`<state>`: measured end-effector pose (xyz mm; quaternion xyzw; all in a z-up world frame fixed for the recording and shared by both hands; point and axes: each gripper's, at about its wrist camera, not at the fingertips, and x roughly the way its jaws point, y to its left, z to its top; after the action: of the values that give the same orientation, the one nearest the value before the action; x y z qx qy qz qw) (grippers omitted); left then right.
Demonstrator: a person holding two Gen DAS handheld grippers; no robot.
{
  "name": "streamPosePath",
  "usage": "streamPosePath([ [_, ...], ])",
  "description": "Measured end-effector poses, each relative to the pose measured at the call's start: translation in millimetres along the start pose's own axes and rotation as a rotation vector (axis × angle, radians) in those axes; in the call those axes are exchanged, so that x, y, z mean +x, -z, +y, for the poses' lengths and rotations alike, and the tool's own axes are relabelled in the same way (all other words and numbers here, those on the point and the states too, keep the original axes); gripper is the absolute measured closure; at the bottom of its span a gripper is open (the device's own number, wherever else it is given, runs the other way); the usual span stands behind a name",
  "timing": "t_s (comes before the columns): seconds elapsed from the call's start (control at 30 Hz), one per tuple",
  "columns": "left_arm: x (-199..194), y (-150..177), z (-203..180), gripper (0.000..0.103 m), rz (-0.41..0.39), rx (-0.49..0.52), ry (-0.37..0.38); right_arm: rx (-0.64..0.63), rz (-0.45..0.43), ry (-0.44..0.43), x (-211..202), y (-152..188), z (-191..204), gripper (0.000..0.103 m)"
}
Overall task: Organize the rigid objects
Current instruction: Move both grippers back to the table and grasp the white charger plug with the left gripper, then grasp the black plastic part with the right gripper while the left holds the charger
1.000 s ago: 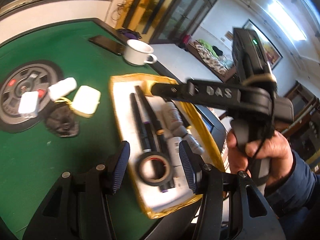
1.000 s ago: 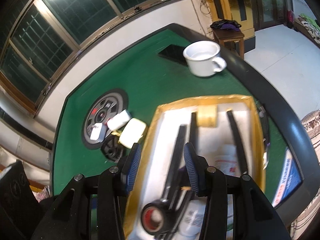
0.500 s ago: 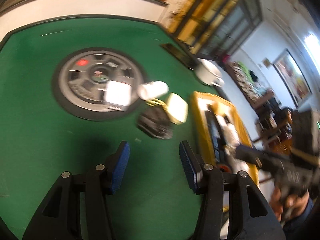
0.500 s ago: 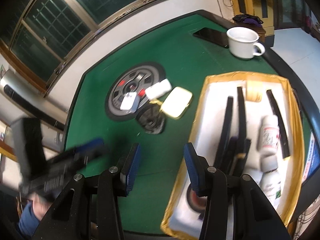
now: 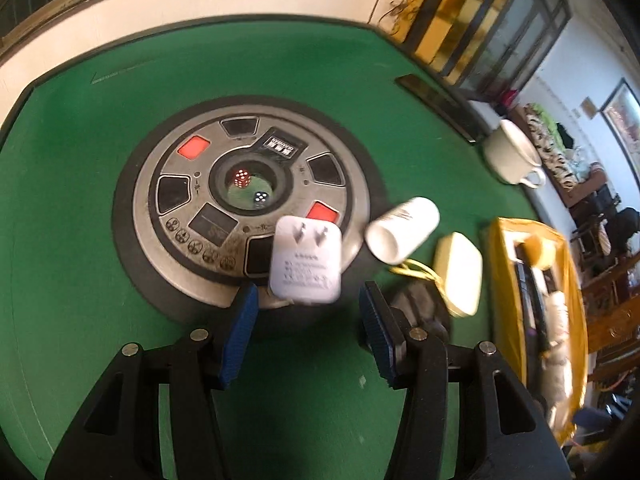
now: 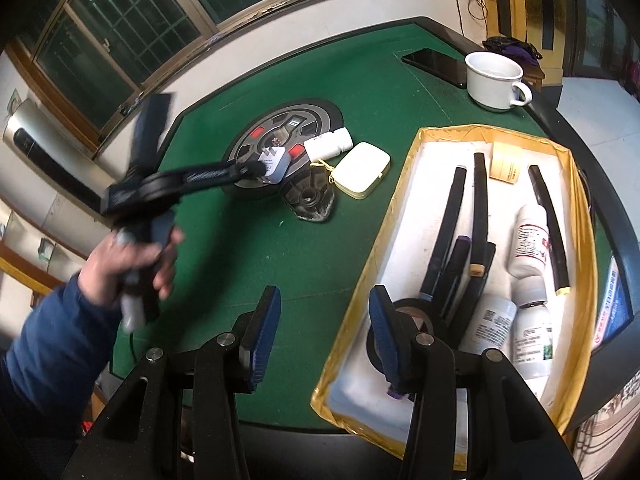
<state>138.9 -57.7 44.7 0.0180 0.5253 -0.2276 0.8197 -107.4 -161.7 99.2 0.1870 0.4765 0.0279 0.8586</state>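
Note:
A white plug adapter point(image 5: 306, 264) lies on the rim of the round dice console point(image 5: 200, 184), just ahead of my left gripper point(image 5: 308, 332). That gripper is open, its blue pads point(image 5: 240, 332) apart and empty. To the adapter's right lie a white bottle point(image 5: 402, 234), a cream case point(image 5: 460, 274) and a black round piece point(image 5: 420, 308). The right wrist view shows the left gripper point(image 6: 256, 168) over the adapter point(image 6: 274, 162). My right gripper point(image 6: 324, 336) is open and empty at the left rim of the yellow tray point(image 6: 400, 208). In the tray are black pens point(image 6: 444, 236), bottles point(image 6: 530, 236) and a tape roll point(image 6: 420, 312).
A white mug point(image 6: 494, 80) and a dark phone point(image 6: 434, 66) sit at the far edge of the green table point(image 6: 320, 256). A person's hand point(image 6: 132, 256) in a blue sleeve holds the left gripper. The table's dark rim point(image 6: 576, 136) runs past the tray.
My left gripper swung left from over the tape roll in the tray to the adapter on the console, and came lower. My right gripper drew back off the tray to its left rim.

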Motion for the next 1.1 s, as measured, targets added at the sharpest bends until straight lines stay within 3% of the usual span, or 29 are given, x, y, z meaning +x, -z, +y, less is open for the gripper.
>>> streamPosePath([
  [0.13,22.4,-5.7,-0.6,0.052,0.018,0.021,-0.039,-0.030,-0.009,0.001,-6.7,3.5,0.2,0.062],
  [0.2,23.4,-6.9,-2.3,0.052,-0.024,0.044,-0.033,-0.032,-0.008,-0.002,-7.0,3.8,0.0,0.061],
  [0.27,24.8,-5.6,-2.0,0.060,-0.024,0.053,-0.056,-0.033,-0.006,-0.002,-5.7,3.1,0.0,0.061],
  [0.5,-2.1,35.4,18.3,0.063,-0.034,0.043,-0.064,-0.038,0.004,-0.045,9.8,-13.8,10.0,0.061],
  [0.73,-41.5,104.5,45.3,0.063,-0.034,-0.022,-0.068,-0.152,0.061,-0.023,58.5,-46.8,39.0,0.041],
  [0.87,-53.0,124.9,51.1,0.063,-0.036,-0.044,-0.077,-0.228,0.122,0.034,96.9,-62.2,50.2,0.041],
  [1.1,-58.8,130.2,46.5,0.063,-0.038,-0.053,-0.090,-0.265,0.183,0.105,138.1,-77.1,50.9,0.041],
])
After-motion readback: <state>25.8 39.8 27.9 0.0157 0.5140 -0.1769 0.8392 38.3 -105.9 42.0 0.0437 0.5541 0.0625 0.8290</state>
